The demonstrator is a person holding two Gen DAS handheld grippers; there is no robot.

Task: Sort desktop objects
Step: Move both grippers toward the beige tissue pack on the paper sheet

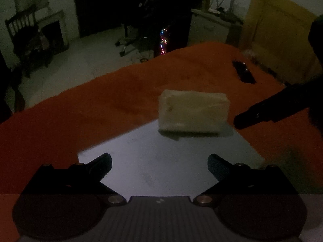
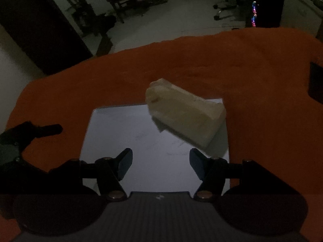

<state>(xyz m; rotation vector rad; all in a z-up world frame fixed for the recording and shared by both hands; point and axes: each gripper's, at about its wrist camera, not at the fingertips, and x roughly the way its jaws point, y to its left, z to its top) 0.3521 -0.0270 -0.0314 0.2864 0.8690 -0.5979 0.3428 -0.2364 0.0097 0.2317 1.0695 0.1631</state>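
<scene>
Now, your left gripper (image 1: 159, 167): jaws spread, holding nothing, above the grey sheet (image 1: 141, 161).
Your right gripper (image 2: 160, 166): jaws apart, holding nothing, over the same sheet.
Pale block (image 1: 192, 113): lying on the sheet's far corner, on the orange cloth (image 1: 80, 111).
Black remote (image 1: 243, 71): well apart, farther along the cloth.

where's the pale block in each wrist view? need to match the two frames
Left wrist: pale block right of centre, at the far right corner of the grey sheet, ahead of the open left gripper.
Right wrist: pale block centre-right, tilted, ahead of the open right gripper.
Shared landmark: orange cloth.
</scene>
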